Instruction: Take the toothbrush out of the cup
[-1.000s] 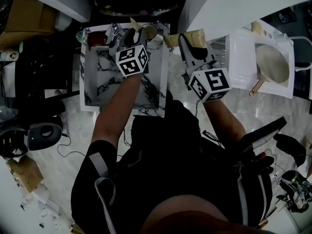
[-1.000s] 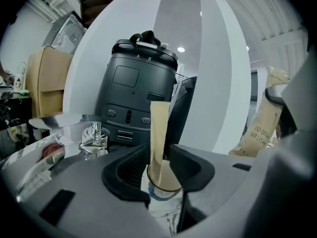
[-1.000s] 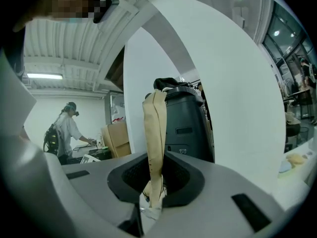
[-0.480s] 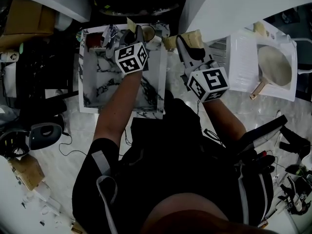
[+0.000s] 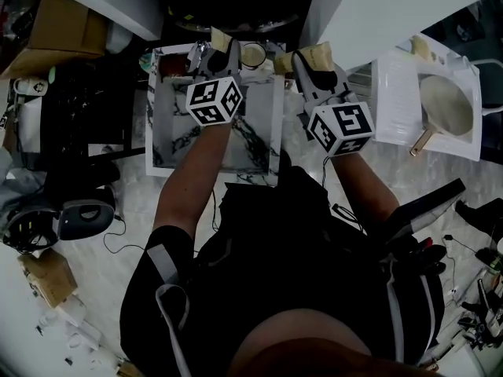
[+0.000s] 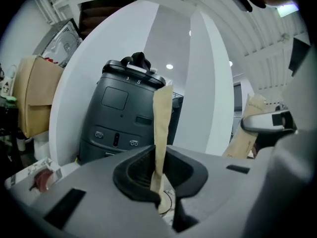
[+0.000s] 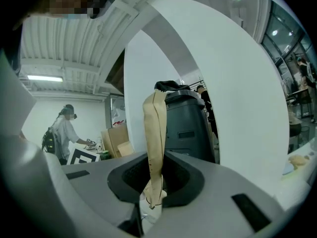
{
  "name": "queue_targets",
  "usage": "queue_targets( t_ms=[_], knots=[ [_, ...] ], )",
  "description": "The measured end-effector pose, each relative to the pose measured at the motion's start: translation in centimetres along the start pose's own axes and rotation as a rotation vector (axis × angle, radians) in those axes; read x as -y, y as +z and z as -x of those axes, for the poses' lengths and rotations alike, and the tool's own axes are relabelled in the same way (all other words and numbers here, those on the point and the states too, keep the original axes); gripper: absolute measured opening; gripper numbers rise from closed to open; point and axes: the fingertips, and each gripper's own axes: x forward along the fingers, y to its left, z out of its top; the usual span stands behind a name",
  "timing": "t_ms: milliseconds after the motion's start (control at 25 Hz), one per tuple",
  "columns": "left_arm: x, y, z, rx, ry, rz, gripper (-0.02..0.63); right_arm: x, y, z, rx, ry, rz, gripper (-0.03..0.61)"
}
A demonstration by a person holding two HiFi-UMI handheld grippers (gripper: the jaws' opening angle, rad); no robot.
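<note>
A tan paper-wrapped toothbrush point(image 6: 162, 128) stands upright between the pads of my left gripper point(image 6: 161, 180), which is shut on it. In the head view this gripper point(image 5: 221, 53) is above the far edge of the marble tray point(image 5: 169, 124), with the toothbrush point(image 5: 220, 38) sticking out past its tips. The pale cup point(image 5: 253, 54) stands just to its right. My right gripper point(image 5: 310, 67) is right of the tray and shut on a second tan wrapped toothbrush point(image 5: 319, 53). That toothbrush point(image 7: 156, 128) stands upright in the right gripper point(image 7: 152, 182).
A white dish rack point(image 5: 393, 93) with a pan point(image 5: 444, 104) sits at the right. A dark grey machine point(image 6: 124, 113) and white curved walls stand ahead. Cardboard boxes point(image 5: 71, 26) are at the left, and cables lie on the floor. A person point(image 7: 62, 133) works at a distance.
My left gripper has risen with the tan toothbrush and drawn slightly left of the cup. The right gripper has barely moved. The head view has shifted a little.
</note>
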Motion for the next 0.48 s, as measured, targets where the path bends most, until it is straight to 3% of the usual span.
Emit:
queue_targets(
  t_ms=[480],
  knots=[
    [1.1,6.0,9.2,0.076,-0.102,-0.016,0.032,-4.9,3.3,0.7,0.051,-0.028,0.032,0.055]
  ],
)
